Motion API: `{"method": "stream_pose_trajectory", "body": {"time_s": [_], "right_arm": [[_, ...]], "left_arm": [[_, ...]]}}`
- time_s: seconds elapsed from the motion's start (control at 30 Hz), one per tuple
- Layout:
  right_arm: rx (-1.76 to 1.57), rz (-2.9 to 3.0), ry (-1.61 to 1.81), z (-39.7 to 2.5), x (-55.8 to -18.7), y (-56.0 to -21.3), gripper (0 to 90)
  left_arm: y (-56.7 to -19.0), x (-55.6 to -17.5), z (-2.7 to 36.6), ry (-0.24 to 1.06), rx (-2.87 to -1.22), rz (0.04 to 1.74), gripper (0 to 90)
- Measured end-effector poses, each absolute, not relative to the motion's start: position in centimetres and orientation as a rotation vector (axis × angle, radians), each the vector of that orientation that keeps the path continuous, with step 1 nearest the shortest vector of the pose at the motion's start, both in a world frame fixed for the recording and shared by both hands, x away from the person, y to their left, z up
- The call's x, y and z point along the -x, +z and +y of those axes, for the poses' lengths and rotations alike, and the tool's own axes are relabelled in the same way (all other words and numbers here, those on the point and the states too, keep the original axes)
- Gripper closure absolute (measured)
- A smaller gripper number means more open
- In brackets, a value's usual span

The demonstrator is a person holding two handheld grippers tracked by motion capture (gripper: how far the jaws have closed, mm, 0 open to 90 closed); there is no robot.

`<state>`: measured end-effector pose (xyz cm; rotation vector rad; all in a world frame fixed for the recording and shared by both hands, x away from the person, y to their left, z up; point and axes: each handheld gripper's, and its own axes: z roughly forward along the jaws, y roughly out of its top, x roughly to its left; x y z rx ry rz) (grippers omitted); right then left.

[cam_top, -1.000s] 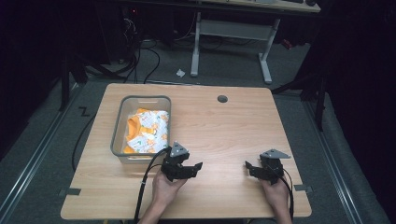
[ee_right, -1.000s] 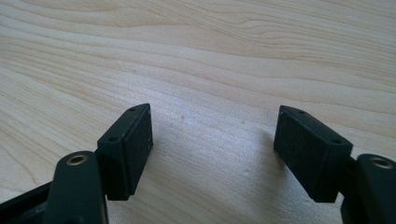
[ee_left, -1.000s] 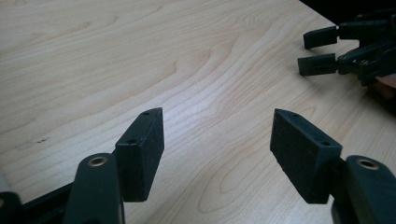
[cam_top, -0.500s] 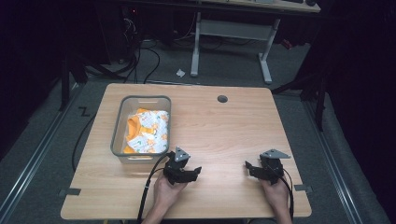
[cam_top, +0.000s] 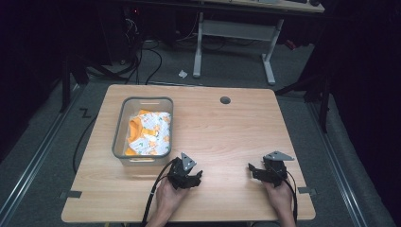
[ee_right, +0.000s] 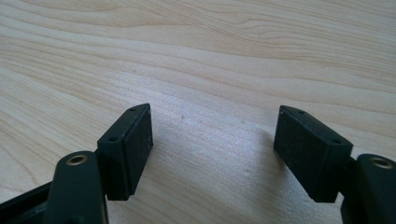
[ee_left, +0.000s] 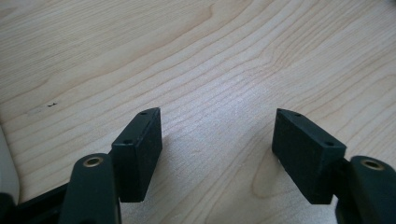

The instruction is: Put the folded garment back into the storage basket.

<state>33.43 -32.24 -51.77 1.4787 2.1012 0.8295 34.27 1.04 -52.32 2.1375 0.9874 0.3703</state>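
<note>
My left gripper (cam_top: 194, 178) rests low over the wooden table (cam_top: 222, 132) near its front edge, just right of a grey bin (cam_top: 142, 100). In the left gripper view my left gripper (ee_left: 217, 122) is open over bare wood, with nothing between the jaws. My right gripper (cam_top: 254, 170) sits near the front right of the table. In the right gripper view my right gripper (ee_right: 215, 115) is also open over bare wood and holds nothing. A hand holds each gripper from below.
The grey bin holds orange and white patterned cloth (cam_top: 149, 132). A round cable hole (cam_top: 225, 100) lies near the table's far edge. A pale corner of the bin (ee_left: 5, 163) shows at the left of the left gripper view. A desk frame (cam_top: 234, 33) stands beyond.
My left gripper has shifted slightly toward the front edge and to the right. My right gripper has stayed in place.
</note>
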Motion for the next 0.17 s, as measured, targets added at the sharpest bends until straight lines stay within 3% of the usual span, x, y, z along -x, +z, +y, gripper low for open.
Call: {"method": "stream_pose_trajectory", "body": {"time_s": [0.17], "right_arm": [[-1.479,2.100,0.830,-32.23,-33.43,-51.78,28.3]], "left_arm": [[-52.34,-34.32,1.03,0.371,-2.135,1.000,30.1]]}}
